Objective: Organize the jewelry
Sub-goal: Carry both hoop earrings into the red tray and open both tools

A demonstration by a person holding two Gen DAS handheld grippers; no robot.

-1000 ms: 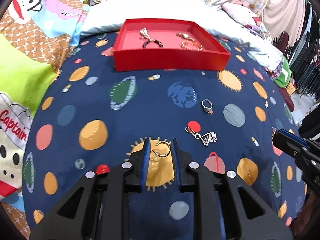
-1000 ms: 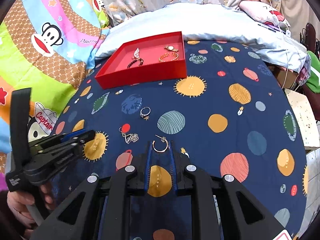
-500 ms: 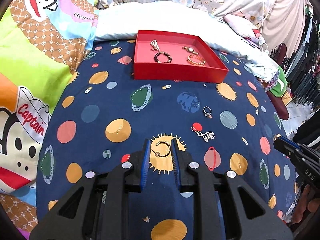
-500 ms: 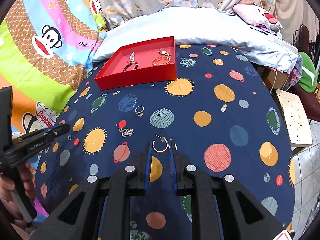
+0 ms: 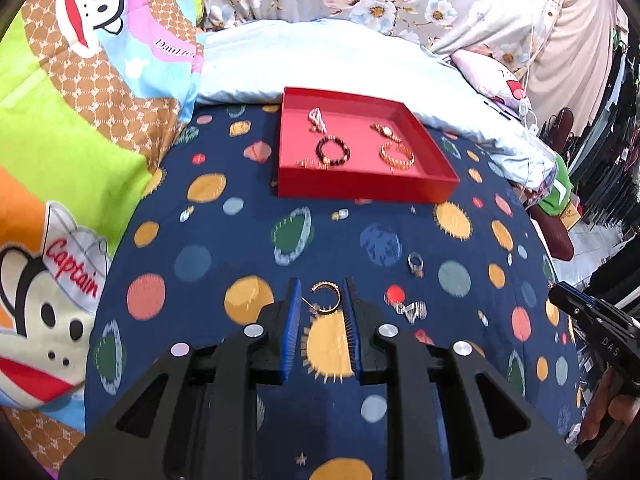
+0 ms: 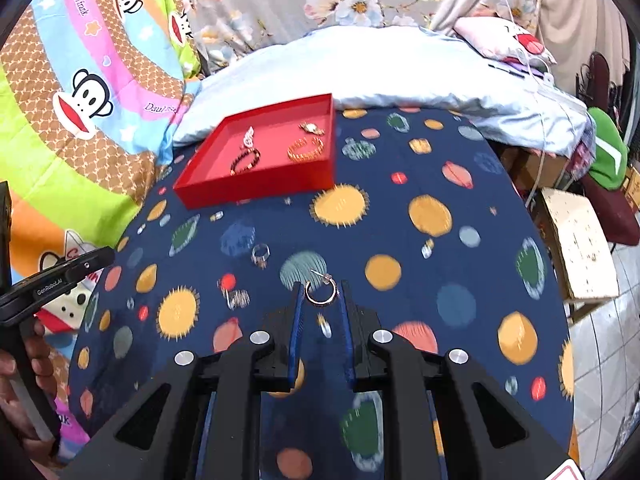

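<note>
My left gripper [image 5: 322, 286] is shut on a gold hoop earring [image 5: 326, 298] and holds it above the planet-print bedspread. My right gripper [image 6: 320, 286] is shut on a second gold hoop earring [image 6: 321, 293], also lifted. The red tray [image 5: 360, 190] lies ahead in the left wrist view and at the left in the right wrist view [image 6: 256, 190]. It holds a dark bead bracelet [image 5: 333, 151], a gold bracelet [image 5: 397, 155], a watch [image 5: 384, 130] and a pale brooch [image 5: 317, 119]. A ring [image 5: 415, 263] and a silver pendant [image 5: 410, 309] lie on the bedspread.
A cartoon-monkey quilt [image 5: 80, 120] rises on the left. A light blue pillow [image 6: 380, 76] lies behind the tray. A cardboard box [image 6: 576, 248] and clutter stand off the bed's right edge. The other gripper shows at the right edge [image 5: 592, 320].
Both grippers have risen and drawn back with their earrings, so the bedspread and tray look farther away. The ring and pendant have stayed where they were.
</note>
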